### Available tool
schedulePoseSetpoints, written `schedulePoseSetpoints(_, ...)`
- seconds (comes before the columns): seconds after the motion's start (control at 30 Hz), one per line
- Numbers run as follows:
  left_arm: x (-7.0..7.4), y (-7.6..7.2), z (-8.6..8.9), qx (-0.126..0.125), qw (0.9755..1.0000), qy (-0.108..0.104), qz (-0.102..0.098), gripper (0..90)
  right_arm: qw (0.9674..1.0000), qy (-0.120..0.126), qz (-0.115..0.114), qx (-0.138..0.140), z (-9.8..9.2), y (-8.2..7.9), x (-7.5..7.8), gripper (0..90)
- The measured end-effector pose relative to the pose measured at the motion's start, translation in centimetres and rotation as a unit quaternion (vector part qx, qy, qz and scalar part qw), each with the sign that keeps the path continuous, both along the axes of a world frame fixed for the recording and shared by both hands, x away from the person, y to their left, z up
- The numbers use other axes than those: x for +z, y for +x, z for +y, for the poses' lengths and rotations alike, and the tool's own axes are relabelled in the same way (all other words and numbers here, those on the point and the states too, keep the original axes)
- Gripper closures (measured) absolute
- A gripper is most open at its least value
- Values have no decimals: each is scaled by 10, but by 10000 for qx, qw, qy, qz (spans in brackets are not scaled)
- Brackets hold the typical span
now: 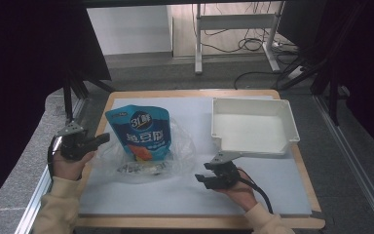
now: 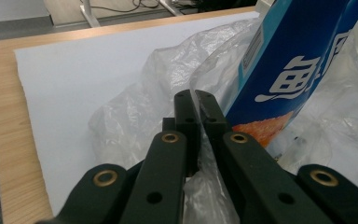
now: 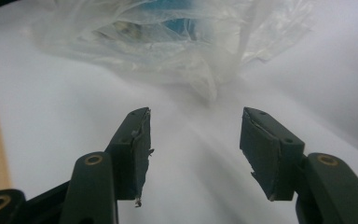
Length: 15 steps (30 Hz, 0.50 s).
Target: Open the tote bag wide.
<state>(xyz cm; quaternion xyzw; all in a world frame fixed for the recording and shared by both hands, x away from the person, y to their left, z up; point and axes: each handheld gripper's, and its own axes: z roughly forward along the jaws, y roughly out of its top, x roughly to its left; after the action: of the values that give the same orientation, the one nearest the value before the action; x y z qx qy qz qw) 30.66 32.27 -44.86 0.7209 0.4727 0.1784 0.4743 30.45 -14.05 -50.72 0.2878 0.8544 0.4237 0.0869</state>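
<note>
High view puts the person's two forearms nearest, coming in over the front edge of the table [image 1: 195, 222]. The right tool [image 1: 208, 177] lies low over the pale mat, its jaws standing apart with nothing between them; the right gripper view confirms the gap, with bare mat beyond and the crumpled edge of the clear plastic bag [image 3: 177, 42] a little further off. Standing open and clear of the film, this tool looks free to go for a new hold, probably on the bag's near rim or on the pouch.

On the other side, the left tool [image 1: 88, 143] is clamped down on the bag's left edge. The left gripper view shows its pads pressed together with a fold of the plastic bag [image 2: 135, 107] pinched between them. That grip seems meant to anchor the thin film, so it does not slide or bunch while the other hand works.

The blue pouch [image 1: 141, 130] sits in the middle of the mat, its lower part inside the bag and its top sticking out of the mouth, leaning away from the person.

Farther back on the right, the white tray [image 1: 287, 117] stands empty, near the bag but not touching it, likely a place to receive things.
</note>
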Motion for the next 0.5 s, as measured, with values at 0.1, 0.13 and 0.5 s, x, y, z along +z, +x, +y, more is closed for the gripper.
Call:
schedulePoseSetpoints(0.1,1,0,-1,7,10000,3,-17,898,9998,161,-104,-111,-11,-2,10,429)
schedulePoseSetpoints(0.13,1,0,-2,6,10000,7,-23,898,9995,237,-135,-143,-13,-1,14,429)
schedulePoseSetpoints(0.5,1,-1,-2,45,10000,21,-23,900,9966,570,-559,-180,-10,9,47,428)
